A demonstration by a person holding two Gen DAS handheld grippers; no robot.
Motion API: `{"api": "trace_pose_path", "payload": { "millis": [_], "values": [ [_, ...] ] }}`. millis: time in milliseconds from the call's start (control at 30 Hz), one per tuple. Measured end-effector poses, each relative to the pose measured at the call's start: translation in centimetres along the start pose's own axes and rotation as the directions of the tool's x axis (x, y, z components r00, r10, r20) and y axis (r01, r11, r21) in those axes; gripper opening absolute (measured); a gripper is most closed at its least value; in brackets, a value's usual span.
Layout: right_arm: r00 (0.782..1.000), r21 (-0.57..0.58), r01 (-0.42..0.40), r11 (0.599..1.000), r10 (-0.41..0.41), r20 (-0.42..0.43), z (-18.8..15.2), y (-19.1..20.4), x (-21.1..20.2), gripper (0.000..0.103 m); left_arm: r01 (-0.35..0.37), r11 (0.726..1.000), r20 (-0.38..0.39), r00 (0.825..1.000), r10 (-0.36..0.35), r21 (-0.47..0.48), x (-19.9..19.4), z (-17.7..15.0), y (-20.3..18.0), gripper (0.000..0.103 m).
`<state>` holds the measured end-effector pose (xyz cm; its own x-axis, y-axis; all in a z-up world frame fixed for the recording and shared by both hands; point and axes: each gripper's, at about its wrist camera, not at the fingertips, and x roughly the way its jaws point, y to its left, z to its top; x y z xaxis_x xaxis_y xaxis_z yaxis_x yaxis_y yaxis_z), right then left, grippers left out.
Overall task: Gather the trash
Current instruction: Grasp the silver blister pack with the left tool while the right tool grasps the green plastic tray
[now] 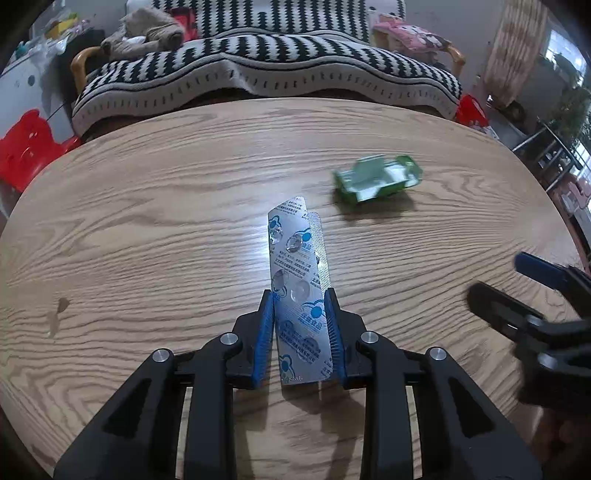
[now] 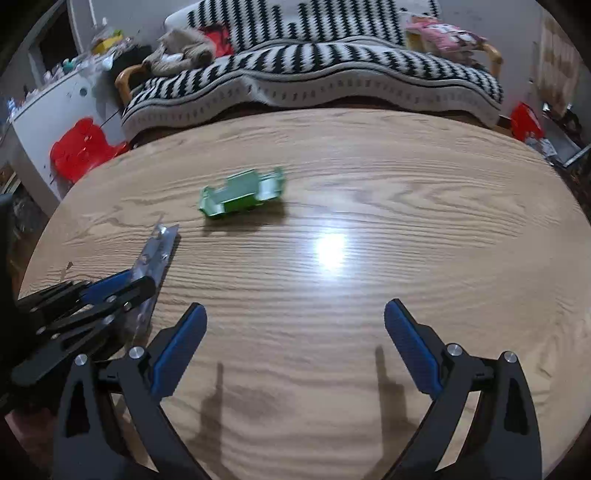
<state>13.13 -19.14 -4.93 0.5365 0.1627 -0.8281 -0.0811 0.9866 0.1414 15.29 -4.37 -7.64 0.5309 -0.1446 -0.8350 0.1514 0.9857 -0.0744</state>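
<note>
Wood-grain oval bench (image 1: 147, 221) is seen under both tools; behind its far edge a black-and-white zigzag-patterned sofa cover (image 1: 266, 70) is draped, with a brown plush toy (image 1: 147, 31) and a pink cushion (image 1: 410, 35) on it. A red plastic stool (image 1: 26, 147) is seen off the bench's left edge. A small dark stain (image 1: 61, 306) is marked on the bench at left. Nothing is placed between the tools and the trash items.

The silver foil blister pack with blue print (image 1: 299, 288) is clamped between the blue pads of the left tool (image 1: 301, 314); pads are pressed on both long edges near its lower half. Its long axis is run along the tool's fingers, pointing away toward the sofa, with the far end curled and free. In the right wrist view the pack (image 2: 159, 254) is seen edge-on, tilted up from the bench, held in the left tool (image 2: 144, 284).

The green flattened cardboard carton (image 1: 376, 179) is lying on the bench, beyond and to the right of the left tool, well apart from it. Its long axis is set roughly crosswise, slightly raised at right; it is blurred.

The right tool (image 2: 295, 332) is held with fingers wide apart, nothing between them; the carton (image 2: 242, 194) is ahead and left of it, apart.
</note>
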Motion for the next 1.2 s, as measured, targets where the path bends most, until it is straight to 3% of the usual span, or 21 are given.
{"api": "trace_pose_path", "payload": {
  "millis": [233,500,633,733,967,1200],
  "values": [
    [0.999,-0.052,0.039,0.998,-0.041,-0.027,3.6,3.8,4.4,0.093,-0.019,0.999,-0.005,1.0,0.019,-0.027,-0.5,-0.3,2.7,0.027],
    [0.995,-0.084,0.084,0.993,-0.088,-0.046,6.5,5.1,7.9,0.095,-0.021,1.0,0.0,1.0,0.021,-0.023,-0.4,-0.2,3.3,0.027],
    [0.997,-0.101,0.064,0.993,-0.068,-0.036,7.1,5.5,8.4,0.091,-0.012,0.999,-0.006,1.0,0.012,-0.039,-0.4,-0.2,3.5,0.027],
    [0.998,-0.107,0.053,0.993,-0.054,-0.011,7.2,5.7,8.1,0.075,-0.012,0.999,-0.01,1.0,0.012,-0.046,-0.3,0.0,3.8,0.027],
    [0.999,-0.092,0.043,0.995,-0.041,0.028,6.2,5.0,5.5,0.075,-0.008,0.999,0.001,1.0,0.008,-0.042,-0.9,0.1,3.2,0.027],
    [0.996,-0.083,0.041,0.996,-0.034,0.083,3.6,3.3,-1.5,0.075,0.002,1.0,0.047,0.999,-0.002,0.002,-2.8,0.0,1.8,0.027]
  ]
}}
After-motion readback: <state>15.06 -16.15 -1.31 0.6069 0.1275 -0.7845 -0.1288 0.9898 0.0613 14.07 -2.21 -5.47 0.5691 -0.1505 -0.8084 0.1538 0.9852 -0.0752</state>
